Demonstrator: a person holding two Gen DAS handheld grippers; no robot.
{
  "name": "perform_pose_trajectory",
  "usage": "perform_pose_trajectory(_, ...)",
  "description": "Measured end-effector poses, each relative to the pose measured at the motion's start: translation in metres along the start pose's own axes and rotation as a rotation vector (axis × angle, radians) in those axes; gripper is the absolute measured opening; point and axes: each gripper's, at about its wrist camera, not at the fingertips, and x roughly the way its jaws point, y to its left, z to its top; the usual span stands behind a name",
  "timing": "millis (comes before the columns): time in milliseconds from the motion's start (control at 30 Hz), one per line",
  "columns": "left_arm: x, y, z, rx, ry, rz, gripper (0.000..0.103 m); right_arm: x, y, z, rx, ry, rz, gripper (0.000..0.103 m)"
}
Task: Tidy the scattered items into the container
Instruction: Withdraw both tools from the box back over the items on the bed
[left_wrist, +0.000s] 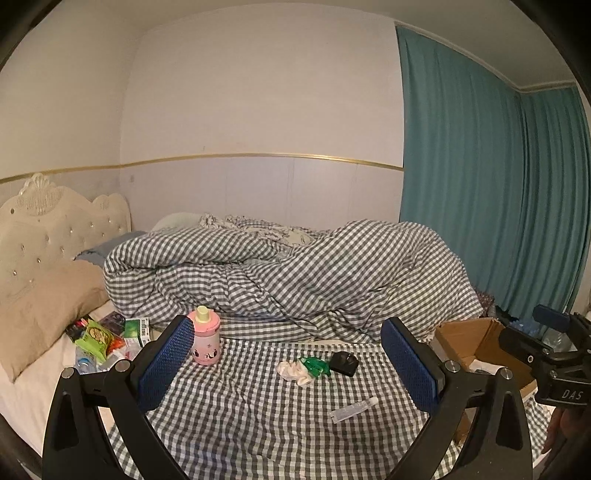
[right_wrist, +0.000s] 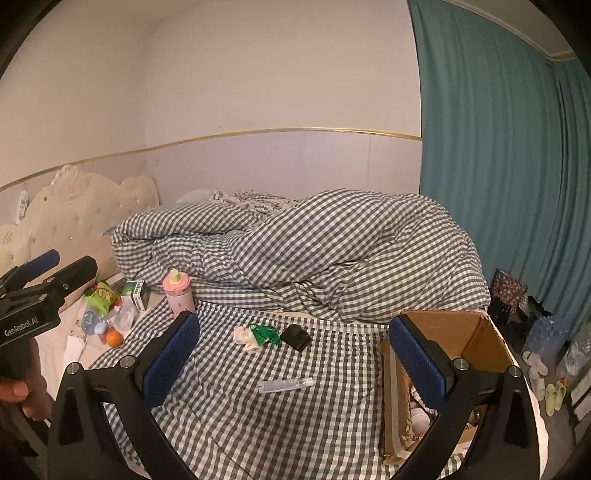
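Hovering above the checked bed, the left gripper (left_wrist: 287, 363) and right gripper (right_wrist: 294, 360) are held wide open, gripping nothing; the cardboard box (right_wrist: 448, 334) is seen beside the right one.

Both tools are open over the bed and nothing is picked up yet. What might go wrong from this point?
1. The pink bottle stands upright on soft bedding; a nudge from the left tool could topple it.
2. The tube lies flat on the checked sheet, so the right tool may pinch fabric with it.
3. The box sits at the bed's edge; a hard drop might push it off.
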Motion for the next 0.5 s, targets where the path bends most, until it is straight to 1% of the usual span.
perform_pose_trajectory(133, 0.012, 0.003, -0.006, -0.002, 0.021, 0.004, 0.103, 0.011, -0.001, -0.002, 0.011, 0.023, 0.013, 0.103)
perform_pose_trajectory(500, 0.052, 0.007, -0.024, -0.013, 0.084, -0.005, 0.103, 0.055, 0.003, -0.021, 0.015, 0.123, 0.027, 0.103)
